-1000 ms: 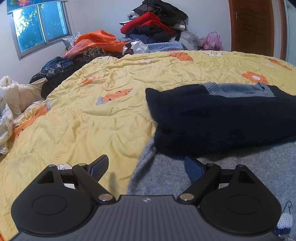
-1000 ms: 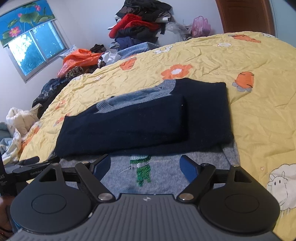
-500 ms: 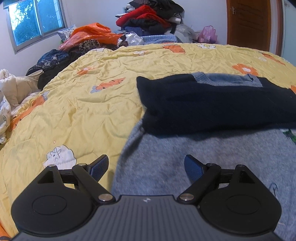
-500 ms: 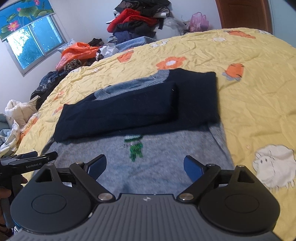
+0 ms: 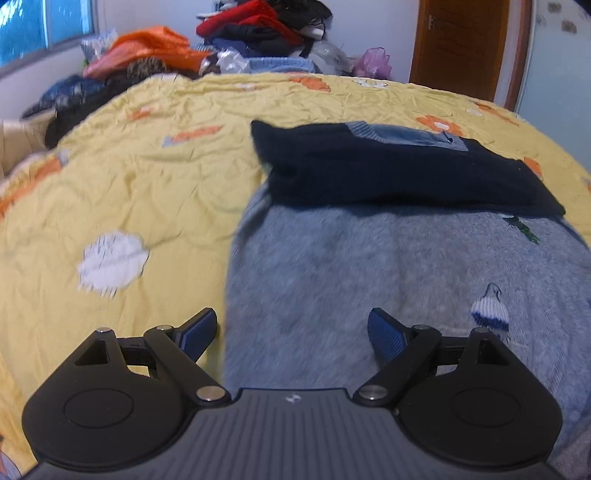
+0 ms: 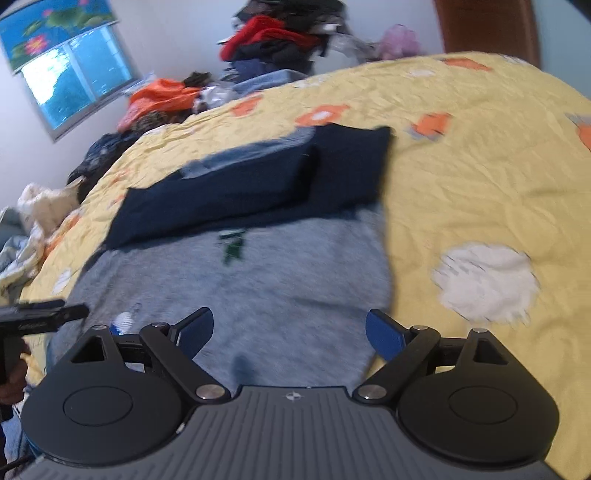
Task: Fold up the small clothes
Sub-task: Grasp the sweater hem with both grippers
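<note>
A small grey knit sweater (image 5: pixel 369 273) lies flat on the yellow quilt, with its navy sleeves (image 5: pixel 388 173) folded across its upper part. It also shows in the right wrist view (image 6: pixel 258 280), navy sleeves (image 6: pixel 251 188) beyond. My left gripper (image 5: pixel 291 334) is open and empty above the sweater's near left edge. My right gripper (image 6: pixel 290 332) is open and empty above the near right part of the sweater. The left gripper's tip (image 6: pixel 48 314) shows at the left edge of the right wrist view.
The yellow flowered quilt (image 5: pixel 129 192) covers the bed. A heap of clothes (image 5: pixel 258 33) is piled at the far side, with more garments at the left (image 6: pixel 40 206). A brown door (image 5: pixel 461 48) stands at the far right.
Both grippers have pulled back toward the sweater's near hem, so more grey knit shows in front of them. Both have stayed open.
</note>
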`<state>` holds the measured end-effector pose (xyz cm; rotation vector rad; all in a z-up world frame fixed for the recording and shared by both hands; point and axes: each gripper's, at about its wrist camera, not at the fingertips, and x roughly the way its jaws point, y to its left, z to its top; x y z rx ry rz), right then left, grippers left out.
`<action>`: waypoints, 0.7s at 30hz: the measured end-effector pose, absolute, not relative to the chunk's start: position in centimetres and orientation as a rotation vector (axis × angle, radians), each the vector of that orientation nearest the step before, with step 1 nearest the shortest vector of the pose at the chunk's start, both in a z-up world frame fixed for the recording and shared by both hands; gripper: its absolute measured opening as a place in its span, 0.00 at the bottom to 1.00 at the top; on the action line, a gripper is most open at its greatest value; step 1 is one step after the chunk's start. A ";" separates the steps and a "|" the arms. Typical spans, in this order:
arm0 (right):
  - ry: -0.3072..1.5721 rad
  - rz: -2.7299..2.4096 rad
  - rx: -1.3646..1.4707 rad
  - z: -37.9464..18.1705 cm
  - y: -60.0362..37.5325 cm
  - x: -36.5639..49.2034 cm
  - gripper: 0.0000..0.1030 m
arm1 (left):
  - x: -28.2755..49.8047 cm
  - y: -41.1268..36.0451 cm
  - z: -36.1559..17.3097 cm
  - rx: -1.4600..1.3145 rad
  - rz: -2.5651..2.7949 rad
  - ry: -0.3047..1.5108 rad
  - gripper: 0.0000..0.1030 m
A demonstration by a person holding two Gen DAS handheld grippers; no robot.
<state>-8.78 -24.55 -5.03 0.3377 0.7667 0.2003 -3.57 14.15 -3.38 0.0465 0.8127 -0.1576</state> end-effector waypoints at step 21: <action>0.794 0.372 0.434 -6.5 -23.4 -10.2 0.17 | -4.2 11.6 -2.5 0.011 -0.345 0.852 0.11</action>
